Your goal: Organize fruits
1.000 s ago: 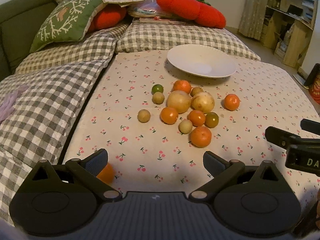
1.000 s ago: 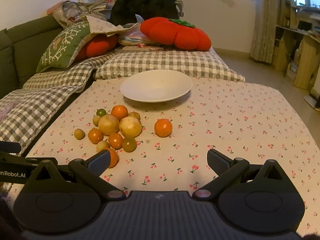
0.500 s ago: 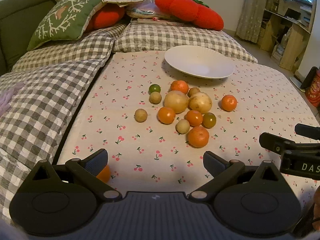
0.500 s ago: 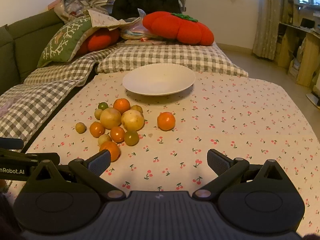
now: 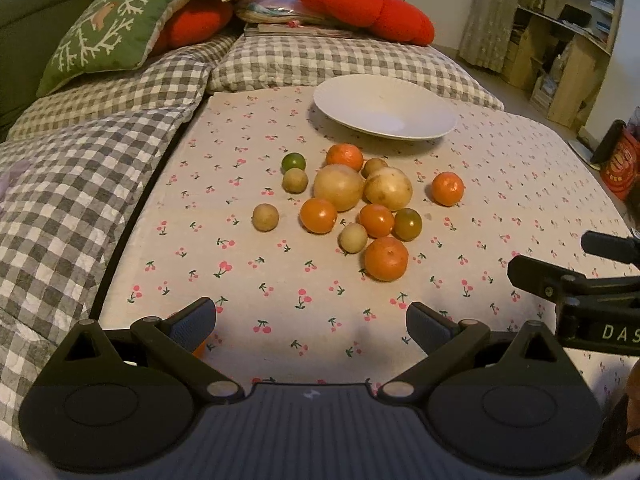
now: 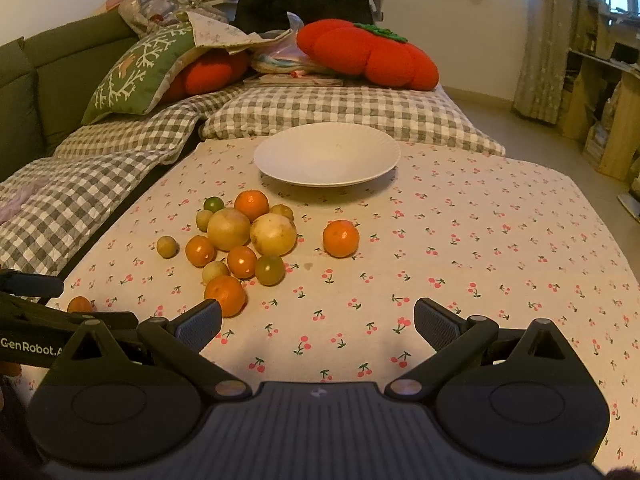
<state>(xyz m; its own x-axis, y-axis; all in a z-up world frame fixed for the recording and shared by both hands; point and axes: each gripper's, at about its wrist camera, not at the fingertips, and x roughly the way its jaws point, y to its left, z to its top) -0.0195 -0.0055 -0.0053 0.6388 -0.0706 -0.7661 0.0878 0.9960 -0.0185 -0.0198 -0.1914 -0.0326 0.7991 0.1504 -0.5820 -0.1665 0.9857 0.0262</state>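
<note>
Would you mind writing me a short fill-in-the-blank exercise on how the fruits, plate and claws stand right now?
1. The white plate holds ____ fruits.
2. The small bright green fruit lies at the pile's ____ edge, on the side toward the sofa.
3. Both the left claw and the right claw are ____ and hold nothing.
4. The lone mandarin sits apart on the pile's ____ side.

Missing words: no; far; open; right
</note>
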